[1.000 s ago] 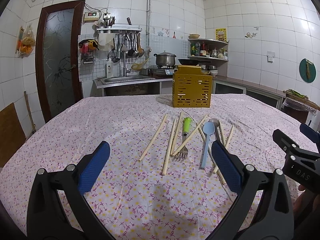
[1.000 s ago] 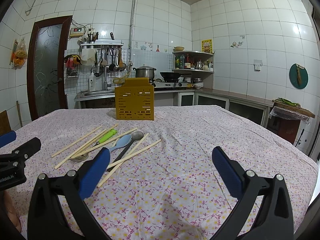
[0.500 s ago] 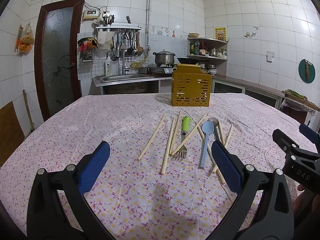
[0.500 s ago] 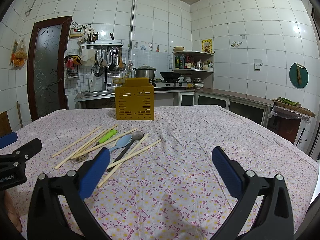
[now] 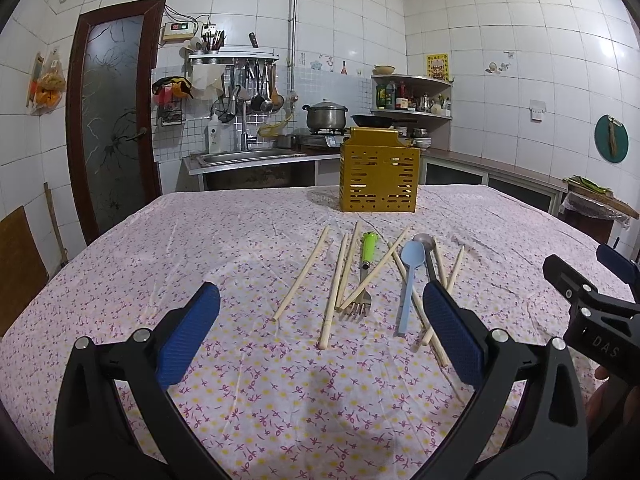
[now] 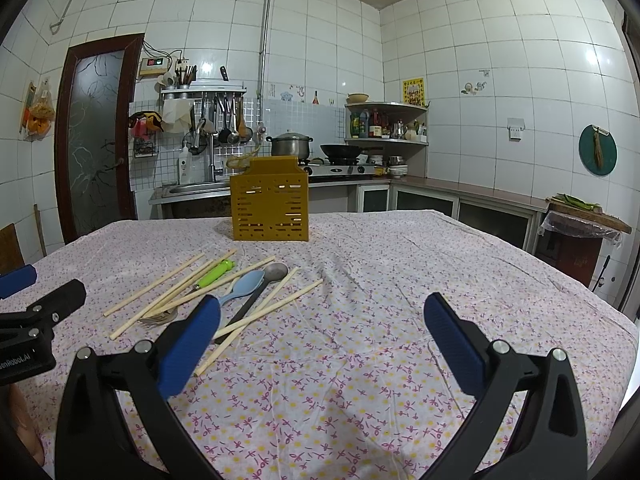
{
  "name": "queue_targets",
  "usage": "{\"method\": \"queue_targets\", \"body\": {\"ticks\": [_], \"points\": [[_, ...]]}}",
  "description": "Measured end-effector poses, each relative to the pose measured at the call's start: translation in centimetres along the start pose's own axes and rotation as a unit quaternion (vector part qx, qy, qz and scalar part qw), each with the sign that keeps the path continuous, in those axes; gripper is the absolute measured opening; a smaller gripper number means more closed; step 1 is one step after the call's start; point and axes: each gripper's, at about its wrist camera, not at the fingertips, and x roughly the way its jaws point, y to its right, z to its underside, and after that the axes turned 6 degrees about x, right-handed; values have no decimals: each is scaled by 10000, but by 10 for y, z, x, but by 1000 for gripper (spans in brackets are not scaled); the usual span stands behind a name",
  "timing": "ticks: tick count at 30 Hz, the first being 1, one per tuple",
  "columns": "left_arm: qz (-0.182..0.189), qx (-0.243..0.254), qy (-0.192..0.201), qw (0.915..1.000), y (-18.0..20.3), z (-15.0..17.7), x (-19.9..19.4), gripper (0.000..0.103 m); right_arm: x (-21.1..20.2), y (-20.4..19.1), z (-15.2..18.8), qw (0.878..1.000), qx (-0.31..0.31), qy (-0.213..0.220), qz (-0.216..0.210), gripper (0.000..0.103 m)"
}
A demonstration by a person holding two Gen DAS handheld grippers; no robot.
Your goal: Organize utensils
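Lying between jaws and yellow caddy [image 5: 378, 176]: chopsticks [image 5: 301, 278], fork [image 5: 363, 276], spoons [image 5: 409, 280].

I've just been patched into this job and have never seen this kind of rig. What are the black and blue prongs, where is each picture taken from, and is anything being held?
There is no robot arm. A person holds a hand-held gripper in each hand, and each carries a fisheye camera looking forward along its two fingers. The prongs are those fingers with blue pads.

One picture is from the left hand-held gripper; the other is from the right hand-held gripper. Each also shows at the edge of the other's view.

Both are open and hold nothing.

On the floral tablecloth lie loose wooden chopsticks, a green-handled fork, a blue spoon and a metal spoon. Behind them stands a yellow slotted utensil holder, probably where they should go.
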Motion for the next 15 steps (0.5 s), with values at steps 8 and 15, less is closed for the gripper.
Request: {"method": "queue_targets", "body": {"ticks": [8, 15], "points": [[22, 16, -34, 10000, 2, 0, 1, 98, 3, 0, 2, 10000, 51, -68, -1, 99], [38, -14, -62, 10000, 2, 0, 4, 98, 6, -1, 5, 10000, 34, -69, 46, 99]]}}
